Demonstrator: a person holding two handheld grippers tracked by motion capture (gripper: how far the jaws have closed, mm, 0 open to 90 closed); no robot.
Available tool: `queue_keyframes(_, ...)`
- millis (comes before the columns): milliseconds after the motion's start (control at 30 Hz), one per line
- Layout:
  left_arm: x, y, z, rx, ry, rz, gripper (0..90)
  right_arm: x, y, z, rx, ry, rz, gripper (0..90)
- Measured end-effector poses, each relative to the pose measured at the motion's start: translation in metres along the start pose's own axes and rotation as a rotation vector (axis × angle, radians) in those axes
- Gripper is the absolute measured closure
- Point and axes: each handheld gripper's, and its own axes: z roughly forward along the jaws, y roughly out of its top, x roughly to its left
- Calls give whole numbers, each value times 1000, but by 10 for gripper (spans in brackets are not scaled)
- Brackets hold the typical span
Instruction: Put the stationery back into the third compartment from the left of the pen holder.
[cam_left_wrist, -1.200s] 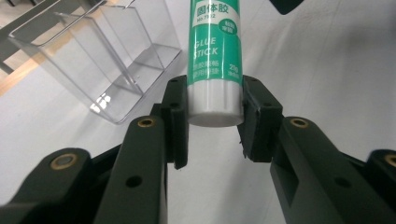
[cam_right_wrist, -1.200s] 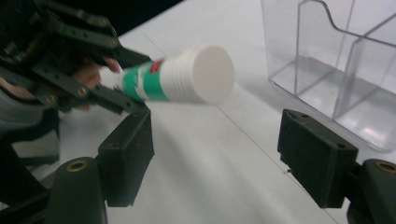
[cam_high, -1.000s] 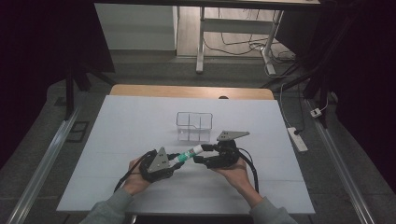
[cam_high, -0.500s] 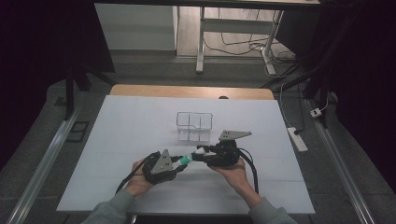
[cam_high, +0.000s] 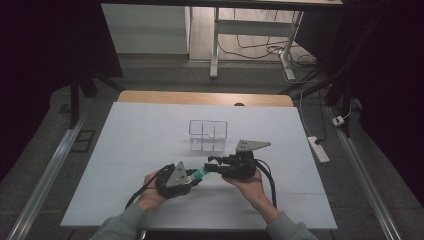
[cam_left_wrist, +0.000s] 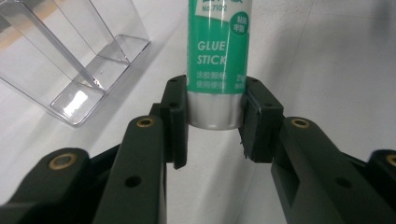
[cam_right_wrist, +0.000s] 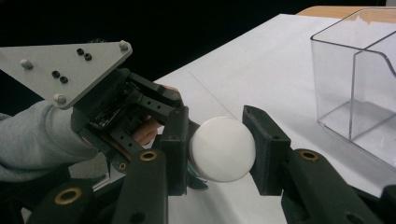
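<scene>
- The white counter (cam_high: 130, 150) carries a clear plastic organizer (cam_high: 208, 135), taken here as the landmark.
- The right claw (cam_high: 214, 165) lies just nearer the person than the organizer; its jaws stand apart around the white cap end of the stick.
- The left claw (cam_high: 194, 176) lies nearer still, clamped on the stick's silver base.
- A green glue stick (cam_left_wrist: 219, 60) spans between the claws.

The left hand-held gripper (cam_left_wrist: 215, 123) has its two black jaws closed on the silver base of a glue stick (cam_left_wrist: 218, 56), which has a green and white label reading "GLUE STICK". To the upper left, a clear plastic box (cam_left_wrist: 70, 56) with inner dividers stands on the white counter (cam_left_wrist: 336, 60), apart from the stick.
</scene>
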Motion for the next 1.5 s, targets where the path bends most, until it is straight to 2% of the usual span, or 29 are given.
queue_keyframes(133,0,0,1,5,6,1,650,2,-1,1,6,4,-9,630)
queue_keyframes(300,2,-1,0,-12,3,-19,641,5,2,1,6,-1,-26,638)
queue_keyframes(367,4,-2,0,-19,-6,-59,629,7,3,1,5,-11,-35,639)
queue_keyframes(400,5,-3,-1,-20,-9,-62,617,8,3,2,5,-17,-39,639)
queue_keyframes(467,8,-5,-3,-22,-4,-89,553,9,5,0,1,-37,-57,639)
queue_keyframes(633,16,-11,-19,-30,0,-157,450,6,12,-10,-28,-70,-64,640)
queue_keyframes(867,21,-23,-46,-13,52,-196,413,6,25,-24,-59,-122,-99,640)
queue_keyframes(933,23,-29,-54,-4,69,-218,406,7,30,-29,-60,-145,-120,640)
queue_keyframes(1100,26,-41,-68,8,96,-263,392,-3,40,-40,-75,-181,-117,640)
queue_keyframes(1300,27,-56,-79,31,123,-295,370,-15,51,-50,-89,-243,-110,640)
queue_keyframes(1500,32,-64,-85,39,126,-327,348,-26,68,-56,-87,-313,-115,639)
